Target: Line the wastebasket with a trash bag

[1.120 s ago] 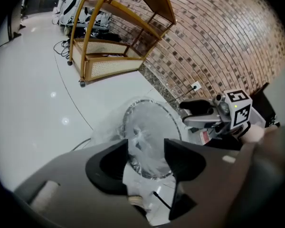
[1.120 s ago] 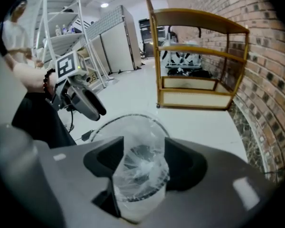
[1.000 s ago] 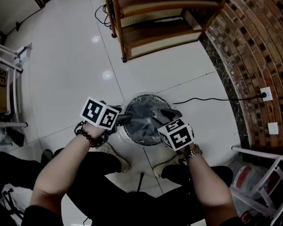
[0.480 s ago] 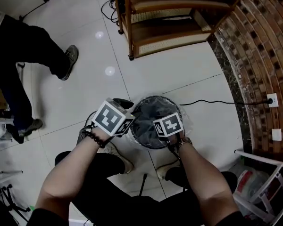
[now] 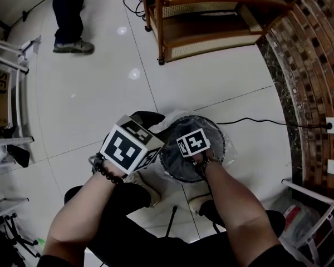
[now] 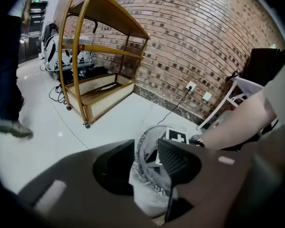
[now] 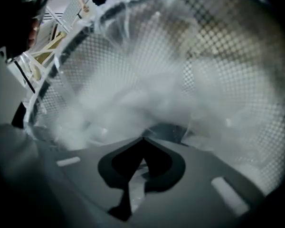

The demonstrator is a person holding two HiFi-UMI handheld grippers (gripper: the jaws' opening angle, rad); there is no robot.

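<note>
A round wire-mesh wastebasket stands on the white tile floor, lined with a thin translucent trash bag. My left gripper is at the basket's left rim, its marker cube above my wrist. Its jaws are closing on a bunch of bag film draped over the rim. My right gripper reaches deep inside the basket, under its cube. Its jaws are shut, with a strip of film in the hollow behind the tips. The mesh wall and cloudy film surround it.
A wooden shelf unit stands beyond the basket. A black cable runs to a socket on the brick wall. Another person's legs are at upper left. A white rack and a white frame flank me.
My right gripper shut and sank from above the rim down into the basket. My left gripper rose at the left rim and its jaws narrowed. The other person walked across the upper left.
</note>
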